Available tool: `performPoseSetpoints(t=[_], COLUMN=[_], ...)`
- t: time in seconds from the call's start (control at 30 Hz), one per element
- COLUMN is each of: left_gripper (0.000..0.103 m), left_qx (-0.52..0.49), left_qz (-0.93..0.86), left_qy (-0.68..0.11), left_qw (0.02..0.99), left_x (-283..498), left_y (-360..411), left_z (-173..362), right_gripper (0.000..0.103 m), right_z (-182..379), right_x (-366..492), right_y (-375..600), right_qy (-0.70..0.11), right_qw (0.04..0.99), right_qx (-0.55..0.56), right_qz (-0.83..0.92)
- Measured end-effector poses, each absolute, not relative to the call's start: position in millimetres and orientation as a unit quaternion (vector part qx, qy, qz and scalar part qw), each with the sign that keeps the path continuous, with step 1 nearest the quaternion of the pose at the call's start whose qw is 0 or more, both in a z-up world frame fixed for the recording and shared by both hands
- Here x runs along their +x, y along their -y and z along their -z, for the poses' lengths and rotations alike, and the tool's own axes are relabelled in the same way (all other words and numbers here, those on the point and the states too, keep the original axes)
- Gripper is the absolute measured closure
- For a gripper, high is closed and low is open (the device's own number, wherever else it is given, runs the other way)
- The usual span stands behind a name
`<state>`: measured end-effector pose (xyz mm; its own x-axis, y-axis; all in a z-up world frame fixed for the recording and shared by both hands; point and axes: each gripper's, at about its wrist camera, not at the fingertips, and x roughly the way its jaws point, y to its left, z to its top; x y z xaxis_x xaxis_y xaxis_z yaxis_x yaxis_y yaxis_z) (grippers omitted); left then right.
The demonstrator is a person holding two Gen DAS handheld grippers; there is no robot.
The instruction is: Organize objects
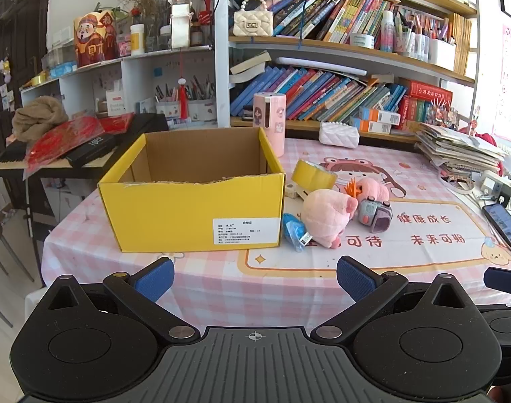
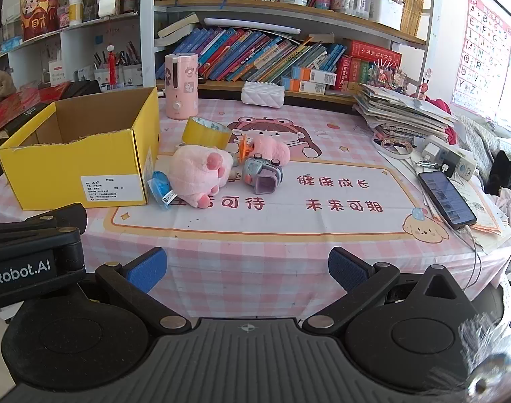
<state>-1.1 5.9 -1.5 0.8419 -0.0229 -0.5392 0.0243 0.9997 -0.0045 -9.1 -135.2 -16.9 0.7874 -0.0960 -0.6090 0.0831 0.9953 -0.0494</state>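
Start of sorting, I judged. My left gripper [image 1: 253,277] and right gripper [image 2: 245,268] hung spread and empty, low in frame. Pink plush [image 2: 196,176] lay mid-frame beside the yellow box [image 2: 77,154]. Next: reach forward, close on plush.

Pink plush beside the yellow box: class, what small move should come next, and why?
Probably ease the right claw forward toward the plush. Both claws are open and hold nothing, the box looks empty, and the plush lies nearest it, unobstructed.
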Motion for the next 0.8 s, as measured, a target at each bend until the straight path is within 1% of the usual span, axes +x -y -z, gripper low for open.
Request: performPoseSetpoints(t=[0.8], left_gripper=[0.0], left_qx=[0.007], left_qz=[0.012], left_qy=[-0.28], left_qw=[0.96], left_x=[-3.8], left_y=[-3.7], left_z=[-0.8], right_gripper=[0.0], right_z=[19.6], right_x=[-10.9], right_y=[139.4], right_qy=[-0.321], right_qw=[0.946], right_qx=[-0.011], right_qz=[0.045])
